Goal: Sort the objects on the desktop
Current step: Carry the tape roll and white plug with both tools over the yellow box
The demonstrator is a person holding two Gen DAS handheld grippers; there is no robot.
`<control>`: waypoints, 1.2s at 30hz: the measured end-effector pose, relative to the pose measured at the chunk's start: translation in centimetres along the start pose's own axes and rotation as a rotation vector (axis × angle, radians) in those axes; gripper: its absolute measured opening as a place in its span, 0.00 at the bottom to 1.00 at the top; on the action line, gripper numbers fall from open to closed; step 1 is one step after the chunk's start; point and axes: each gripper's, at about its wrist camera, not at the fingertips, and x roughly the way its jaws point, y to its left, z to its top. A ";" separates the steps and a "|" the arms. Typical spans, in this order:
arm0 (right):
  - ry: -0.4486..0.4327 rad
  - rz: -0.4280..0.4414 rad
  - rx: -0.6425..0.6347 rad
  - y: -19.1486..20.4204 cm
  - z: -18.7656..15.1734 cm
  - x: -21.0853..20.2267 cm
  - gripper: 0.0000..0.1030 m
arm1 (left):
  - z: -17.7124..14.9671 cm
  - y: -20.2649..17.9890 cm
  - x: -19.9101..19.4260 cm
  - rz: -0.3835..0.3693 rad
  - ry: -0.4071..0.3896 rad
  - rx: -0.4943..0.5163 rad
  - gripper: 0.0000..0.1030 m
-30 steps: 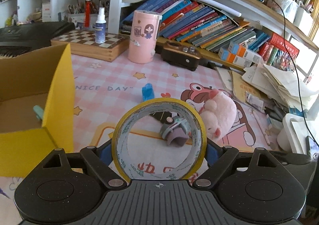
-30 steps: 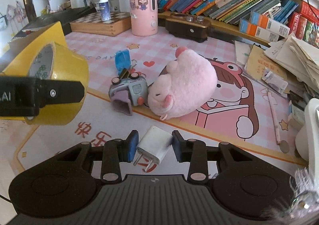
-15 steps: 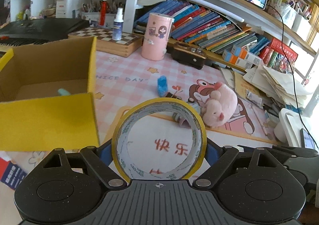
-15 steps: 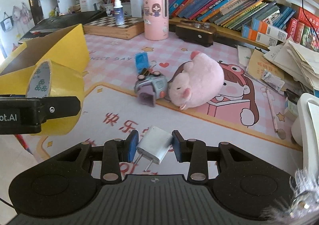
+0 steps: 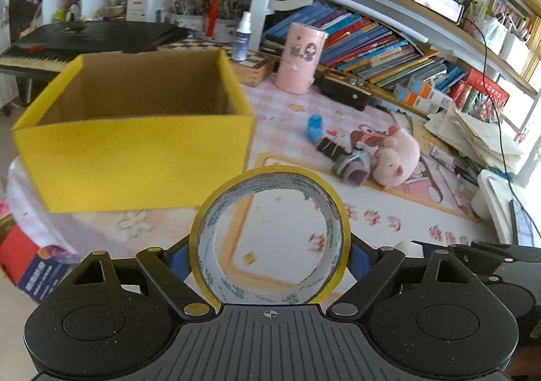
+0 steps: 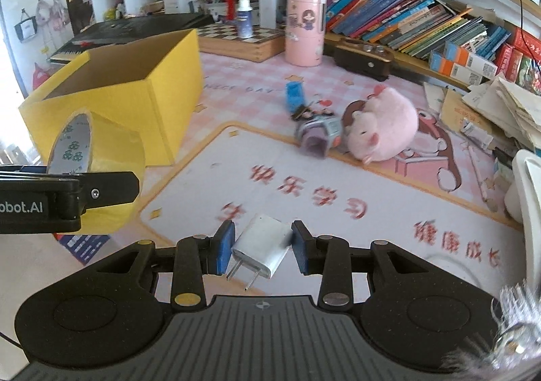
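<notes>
Left gripper (image 5: 269,247): standing wide and clamping a tape roll (image 5: 269,237), its blue pads pressing on the roll's outer rim from both sides.
Tape roll: standing on edge between the pads, its open core facing along the fingers so the mat is showing through it; the yellow band is running around the outside, printed liner inside.
Right gripper (image 6: 260,244): standing narrow and pinching a white charger plug (image 6: 262,247) by its two flat sides.
Charger plug: lying tilted in the grip, its long axis running diagonally, the two metal prongs pointing back and down toward the camera, lower left.
Yellow box (image 5: 135,131): sitting open-topped on the desk, ahead and to the left of the tape roll; what is lying inside is hidden by the near wall.
Desk mat (image 6: 338,185): lying pink and white under both grippers, with red characters printed on it.
Pink plush toy (image 6: 385,125): lying well ahead on the mat, touching a small grey toy camera (image 6: 318,134) on its left.
Blue clip (image 6: 294,95): lying just beyond the toy camera.
</notes>
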 end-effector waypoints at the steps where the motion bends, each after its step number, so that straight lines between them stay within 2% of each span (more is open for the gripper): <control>1: 0.004 0.003 0.002 0.5 -0.3 -0.2 0.33 | -0.2 0.3 -0.3 0.004 0.002 0.003 0.86; 20: 0.006 0.039 0.014 9.3 -4.2 -3.4 0.33 | -4.3 6.5 -6.4 0.027 0.005 0.026 0.86; 36: -0.016 0.065 -0.049 13.6 -4.6 -4.4 0.33 | -5.5 9.9 -9.3 0.050 -0.041 -0.025 0.86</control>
